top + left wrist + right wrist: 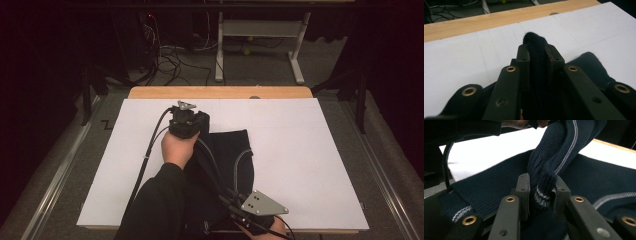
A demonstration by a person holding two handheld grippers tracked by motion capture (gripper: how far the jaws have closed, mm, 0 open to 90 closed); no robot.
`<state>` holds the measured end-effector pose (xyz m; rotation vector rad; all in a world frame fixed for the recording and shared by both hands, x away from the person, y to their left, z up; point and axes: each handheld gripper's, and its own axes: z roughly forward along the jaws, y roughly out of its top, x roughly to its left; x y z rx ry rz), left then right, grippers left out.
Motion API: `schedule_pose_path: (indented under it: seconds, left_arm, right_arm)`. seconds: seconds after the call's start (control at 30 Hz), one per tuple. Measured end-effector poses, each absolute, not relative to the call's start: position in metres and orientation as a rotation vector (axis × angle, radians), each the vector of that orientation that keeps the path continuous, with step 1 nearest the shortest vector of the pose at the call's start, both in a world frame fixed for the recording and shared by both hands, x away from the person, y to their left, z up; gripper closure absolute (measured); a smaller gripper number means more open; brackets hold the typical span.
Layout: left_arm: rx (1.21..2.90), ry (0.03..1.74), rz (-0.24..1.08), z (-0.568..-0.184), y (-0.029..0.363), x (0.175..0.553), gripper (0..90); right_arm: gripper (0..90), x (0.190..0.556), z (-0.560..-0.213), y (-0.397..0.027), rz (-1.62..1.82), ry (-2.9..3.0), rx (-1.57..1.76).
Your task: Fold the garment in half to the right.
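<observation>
Knitted navy sweater (235,160) with pale stripes lies on the white board (310,165) toward the person's near edge, and the work looks to be mid-fold, one part of it lifted and stretched between the two grippers. Left gripper (536,50) has its jaws closed narrowly on a bunched fold of the dark knit above the board's middle, while the right gripper (541,192) clamps a striped cuff or hem edge near the front. Next, both should probably carry the lifted part across and lay it flat, keeping tension even so nothing slips.
</observation>
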<state>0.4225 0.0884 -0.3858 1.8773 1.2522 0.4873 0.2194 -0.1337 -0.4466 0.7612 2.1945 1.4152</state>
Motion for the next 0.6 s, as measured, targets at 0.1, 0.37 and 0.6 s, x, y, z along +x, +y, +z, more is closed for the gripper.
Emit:
schedule_pose_path:
  seconds: [0.1,0.37,0.6]
  left_arm:
    - [1.891,1.255,0.471,-0.390,0.080,0.424,72.3]
    - [1.931,1.273,0.445,-0.403,0.053,0.427,70.9]
    - [1.935,1.281,0.411,-0.411,0.037,0.434,69.9]
  right_arm:
    - [72.9,0.218,-0.449,-0.142,1.397,2.201,0.785]
    - [72.0,0.211,-0.461,-0.157,1.316,2.242,0.821]
    - [68.0,0.211,-0.464,-0.172,1.307,2.273,0.881]
